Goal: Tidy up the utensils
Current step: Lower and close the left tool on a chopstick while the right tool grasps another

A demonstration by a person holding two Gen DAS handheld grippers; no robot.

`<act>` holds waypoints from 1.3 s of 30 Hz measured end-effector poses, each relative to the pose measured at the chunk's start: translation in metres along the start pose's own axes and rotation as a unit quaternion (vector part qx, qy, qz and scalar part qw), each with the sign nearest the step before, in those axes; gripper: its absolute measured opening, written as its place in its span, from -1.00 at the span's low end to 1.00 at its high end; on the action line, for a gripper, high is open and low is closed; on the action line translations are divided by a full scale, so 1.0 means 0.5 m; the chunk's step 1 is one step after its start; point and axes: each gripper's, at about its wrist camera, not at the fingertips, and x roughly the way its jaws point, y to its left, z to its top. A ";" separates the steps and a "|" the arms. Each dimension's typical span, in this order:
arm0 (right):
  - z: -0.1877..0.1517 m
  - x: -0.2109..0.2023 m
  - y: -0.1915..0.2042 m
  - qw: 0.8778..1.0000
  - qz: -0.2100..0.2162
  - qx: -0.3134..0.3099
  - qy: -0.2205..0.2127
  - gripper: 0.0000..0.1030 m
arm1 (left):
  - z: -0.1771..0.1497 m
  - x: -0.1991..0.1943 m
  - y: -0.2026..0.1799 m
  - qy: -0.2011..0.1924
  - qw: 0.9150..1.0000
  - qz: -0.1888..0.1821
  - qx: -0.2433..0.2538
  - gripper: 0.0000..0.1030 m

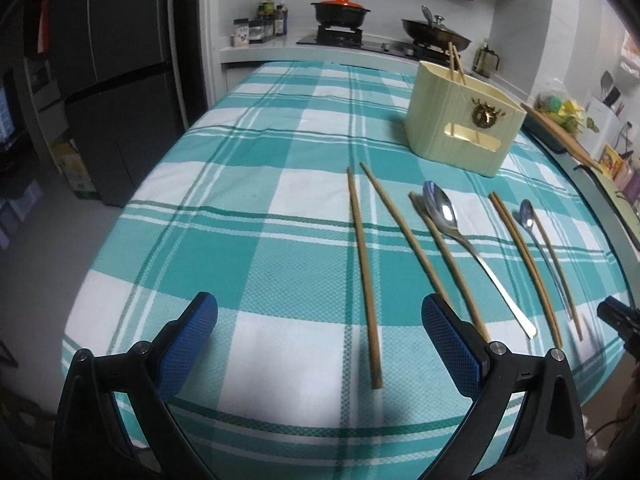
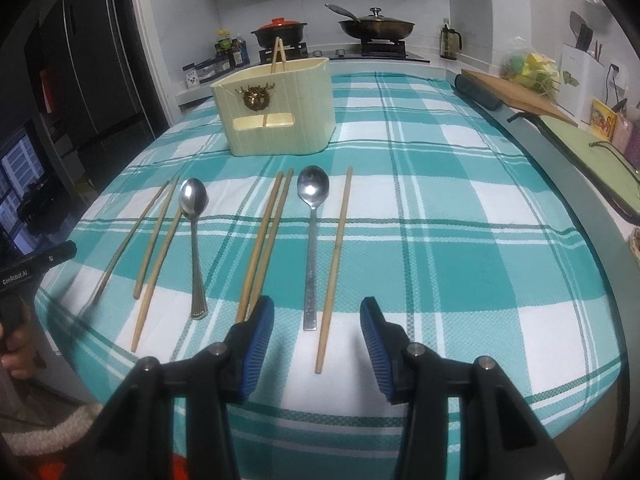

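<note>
Several wooden chopsticks and two metal spoons lie in a row on the teal checked tablecloth (image 2: 460,240). Behind them stands a cream utensil holder (image 2: 280,120) (image 1: 460,128) with two chopsticks upright in it. My left gripper (image 1: 320,312) is open over the near left end of the row, and a single chopstick (image 1: 364,276) lies between its blue pads in view. My right gripper (image 2: 316,312) is open too. Its pads straddle the handle end of the flat-handled spoon (image 2: 313,192) and the near end of a lone chopstick (image 2: 338,248), pressing on neither. The larger spoon (image 1: 440,208) lies across a chopstick.
A stove with a red-lidded pot (image 2: 280,30) and a wok (image 2: 376,26) stands behind the table. A wooden cutting board (image 2: 516,92) and clutter line the right counter. A dark fridge (image 1: 120,80) stands at the left. The table's near edge curves just below both grippers.
</note>
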 end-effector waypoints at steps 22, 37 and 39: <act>0.055 0.067 -0.036 0.999 -0.014 -0.004 0.037 -0.19 | -0.018 0.013 0.016 0.025 0.999 0.013 -0.021 0.98; 0.126 0.210 -0.020 0.996 -0.014 -0.038 0.076 -0.40 | 0.083 0.081 0.008 0.045 0.999 -0.002 -0.018 0.98; 0.126 0.214 -0.019 0.996 -0.017 -0.047 0.073 -0.40 | 0.094 0.104 0.002 0.056 0.998 0.001 -0.010 0.98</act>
